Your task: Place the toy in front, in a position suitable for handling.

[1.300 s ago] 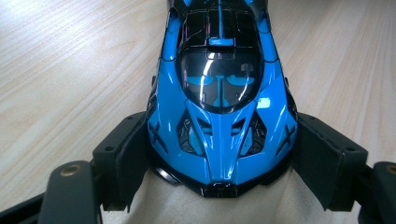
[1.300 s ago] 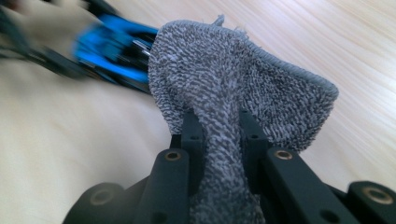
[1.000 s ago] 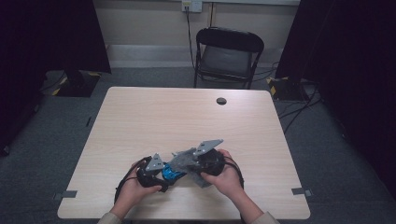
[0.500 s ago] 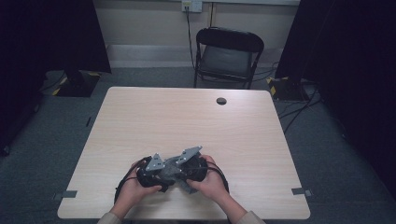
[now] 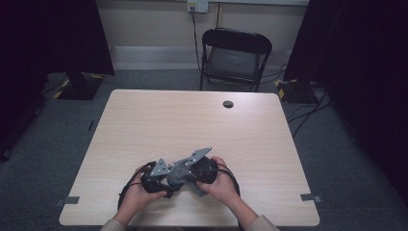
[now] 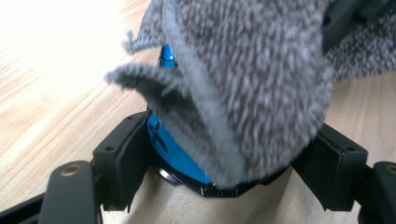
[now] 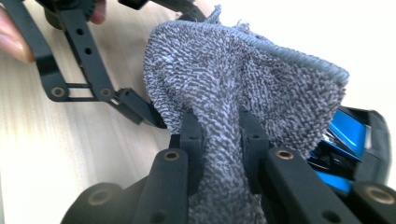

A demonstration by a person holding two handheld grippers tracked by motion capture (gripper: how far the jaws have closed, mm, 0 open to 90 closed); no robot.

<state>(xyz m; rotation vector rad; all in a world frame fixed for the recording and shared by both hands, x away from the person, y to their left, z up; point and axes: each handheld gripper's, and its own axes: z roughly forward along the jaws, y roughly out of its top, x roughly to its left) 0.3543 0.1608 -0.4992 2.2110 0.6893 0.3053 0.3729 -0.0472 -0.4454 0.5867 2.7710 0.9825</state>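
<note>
Near the table's [image 5: 144,120] front edge, the left tool [image 6: 224,154] clamps a blue object [image 6: 175,151] between its pads, jaws held fairly wide by the object's body; the object's narrow end [image 6: 166,52] points away from the camera, so its long axis runs roughly along the jaws. The right tool [image 7: 219,140] pinches a fold of grey cloth [image 7: 243,84] between nearly closed jaws, and the cloth drapes over the blue object. The left gripper view shows the object's tapered tip and dark base, which the right gripper view hides behind cloth; the right gripper view instead shows the left tool's linkage [image 7: 88,70] and a fingertip [image 7: 11,39] beyond it. In the high view the two tools [image 5: 180,173] meet between both hands [image 5: 139,192], close to the near edge, with the object itself too small to resolve. Bare tabletop lies ahead and to both sides; a small dark disc [image 5: 228,104] sits well apart near the far edge, before a folding chair [image 5: 235,57].
</note>
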